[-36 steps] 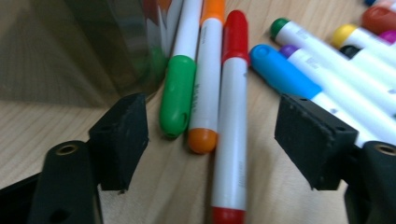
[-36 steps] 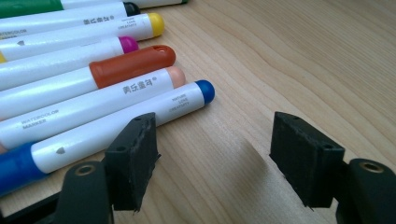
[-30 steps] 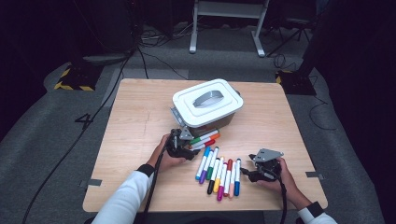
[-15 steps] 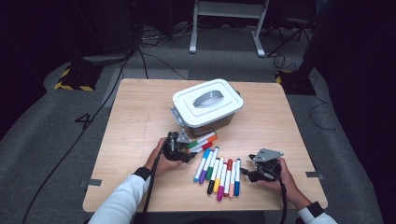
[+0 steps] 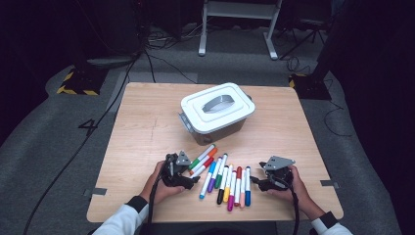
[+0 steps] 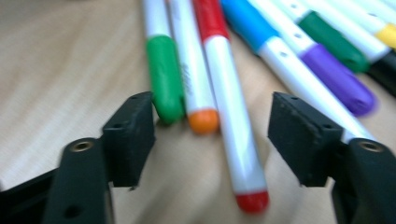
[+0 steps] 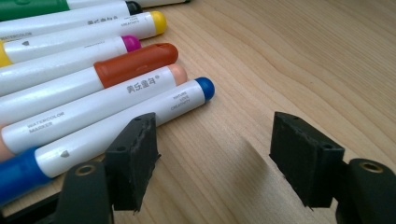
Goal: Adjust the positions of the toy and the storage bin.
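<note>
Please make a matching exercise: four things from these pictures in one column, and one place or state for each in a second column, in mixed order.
Things:
1. box
2. left tool
3. right tool
4. markers

Places or states:
A. open, beside the blue-tipped marker
B. lying loose between the two tools
C. lid on, behind the markers
D. open, red-tipped marker between the jaws

Pairs: 1-C, 2-D, 3-A, 4-B

My left gripper (image 5: 180,171) and right gripper (image 5: 274,176) are black, grey-plated on top, with blocky screw-holed fingers (image 6: 130,137), trailing black cables; my sleeves (image 5: 120,223) are white.
</note>
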Action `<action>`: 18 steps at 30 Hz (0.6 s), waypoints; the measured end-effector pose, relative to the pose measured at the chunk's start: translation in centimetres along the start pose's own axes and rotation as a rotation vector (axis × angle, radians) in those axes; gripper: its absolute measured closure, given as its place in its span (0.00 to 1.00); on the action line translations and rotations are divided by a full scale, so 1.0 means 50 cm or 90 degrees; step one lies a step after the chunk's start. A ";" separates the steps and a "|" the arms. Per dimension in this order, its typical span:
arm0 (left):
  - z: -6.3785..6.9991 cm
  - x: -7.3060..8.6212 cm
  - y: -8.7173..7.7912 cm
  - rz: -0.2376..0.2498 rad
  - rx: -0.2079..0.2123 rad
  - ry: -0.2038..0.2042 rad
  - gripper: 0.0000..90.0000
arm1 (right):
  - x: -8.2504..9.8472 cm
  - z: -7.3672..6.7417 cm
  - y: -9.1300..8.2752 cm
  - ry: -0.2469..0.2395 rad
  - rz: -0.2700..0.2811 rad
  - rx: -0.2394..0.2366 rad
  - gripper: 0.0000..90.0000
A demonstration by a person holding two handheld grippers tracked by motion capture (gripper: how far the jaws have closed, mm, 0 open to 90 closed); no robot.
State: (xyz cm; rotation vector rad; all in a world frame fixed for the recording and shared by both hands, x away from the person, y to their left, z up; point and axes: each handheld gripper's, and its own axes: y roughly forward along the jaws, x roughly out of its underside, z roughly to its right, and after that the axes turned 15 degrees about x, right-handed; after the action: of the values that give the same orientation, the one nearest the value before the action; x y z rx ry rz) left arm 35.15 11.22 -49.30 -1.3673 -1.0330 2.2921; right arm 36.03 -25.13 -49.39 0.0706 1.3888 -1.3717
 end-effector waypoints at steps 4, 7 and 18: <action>0.035 0.012 0.002 -0.019 0.036 0.031 0.32 | -0.001 -0.001 0.001 0.003 0.000 0.000 0.35; 0.051 0.012 0.009 -0.023 0.049 0.049 0.31 | -0.002 -0.001 0.002 0.003 0.000 0.001 0.35; 0.050 0.003 0.008 -0.003 0.027 0.051 0.29 | -0.005 0.003 0.007 0.000 0.000 0.001 0.35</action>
State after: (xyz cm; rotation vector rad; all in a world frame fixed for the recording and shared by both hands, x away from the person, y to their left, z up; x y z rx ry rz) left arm 33.00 9.95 -48.96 -1.4260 -0.9568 2.2233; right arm 36.45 -24.96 -49.39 0.0715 1.3878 -1.3726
